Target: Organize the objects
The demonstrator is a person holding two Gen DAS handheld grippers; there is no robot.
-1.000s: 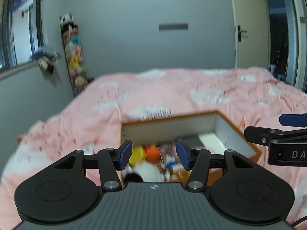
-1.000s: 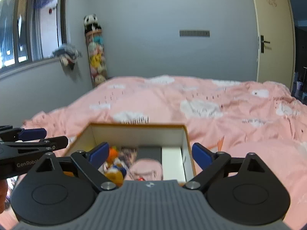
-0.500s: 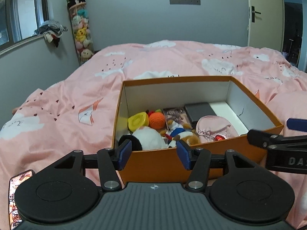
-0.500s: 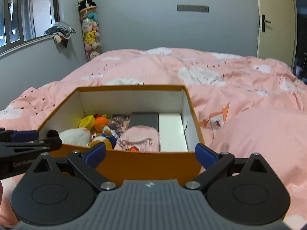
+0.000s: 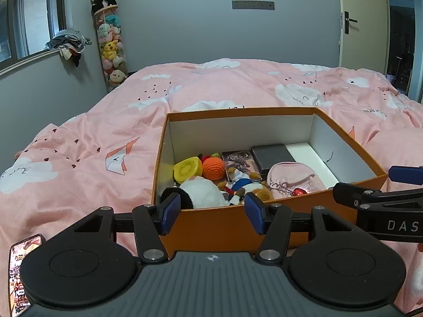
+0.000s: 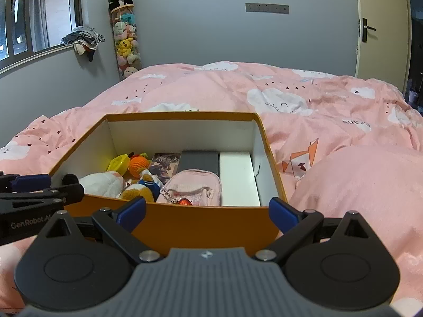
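An orange box (image 5: 238, 111) with white inner walls sits open on the pink bedspread (image 5: 105, 137). Inside lie a yellow toy (image 5: 186, 170), an orange crochet ball (image 5: 213, 168), a picture card (image 5: 238, 158), a dark grey case (image 5: 273, 155), a pink pouch (image 5: 293, 179), a black-and-white plush (image 5: 201, 192) and a small plush in blue (image 5: 242, 182). My left gripper (image 5: 212, 212) hangs open just before the box's near wall, nothing between its pads. My right gripper (image 6: 207, 212) stands wide open before the same wall of the box (image 6: 179, 115), also empty.
A phone (image 5: 19, 269) lies on the bedspread at the lower left. A tall tube of plush toys (image 5: 109, 45) stands in the far corner by the window sill. A door (image 5: 362, 21) is at the back right. A raised fold of bedding (image 6: 370, 179) lies right of the box.
Both grippers sank and tipped downward early on, bringing the whole box and its contents into view. Over the last half second neither has moved.
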